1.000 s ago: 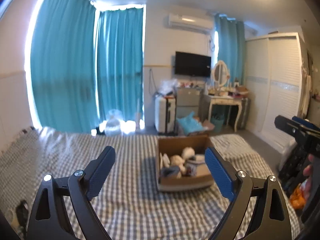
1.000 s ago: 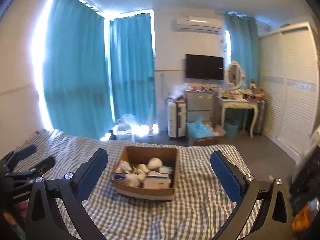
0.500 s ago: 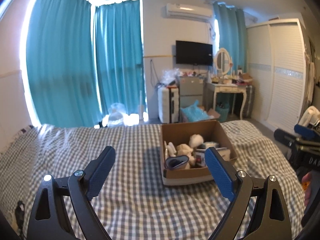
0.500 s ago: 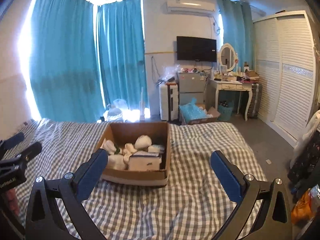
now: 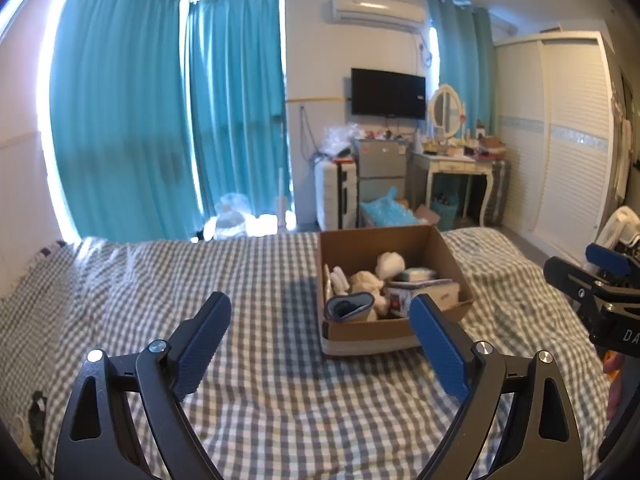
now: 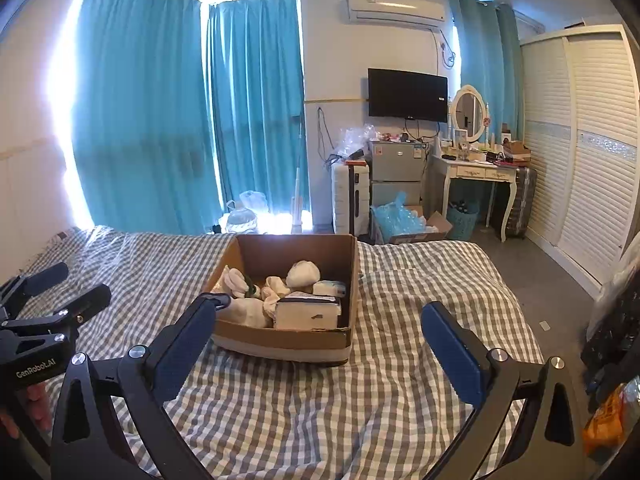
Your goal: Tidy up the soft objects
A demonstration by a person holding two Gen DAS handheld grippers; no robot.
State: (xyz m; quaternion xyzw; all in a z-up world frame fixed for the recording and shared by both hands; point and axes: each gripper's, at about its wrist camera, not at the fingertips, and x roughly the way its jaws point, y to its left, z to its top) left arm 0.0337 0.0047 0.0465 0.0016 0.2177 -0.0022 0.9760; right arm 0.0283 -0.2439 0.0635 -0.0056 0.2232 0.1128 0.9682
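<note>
Both tongs, left (image 5: 320,316) and right (image 6: 324,320), hang wide apart over the bed (image 6: 360,420), facing the cardboard box (image 6: 288,340) of soft stuff.

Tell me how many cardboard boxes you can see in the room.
2. One cardboard box sits on the checked bed, holding soft items. A second box stands on the floor beyond the bed, holding a blue plastic bag. Others may be hidden behind furniture.

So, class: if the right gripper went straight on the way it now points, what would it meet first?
Most likely the cardboard box on the checked bed cover: the open right gripper points at the box's near wall. Depth is unclear, so it might graze the cover first.
</note>
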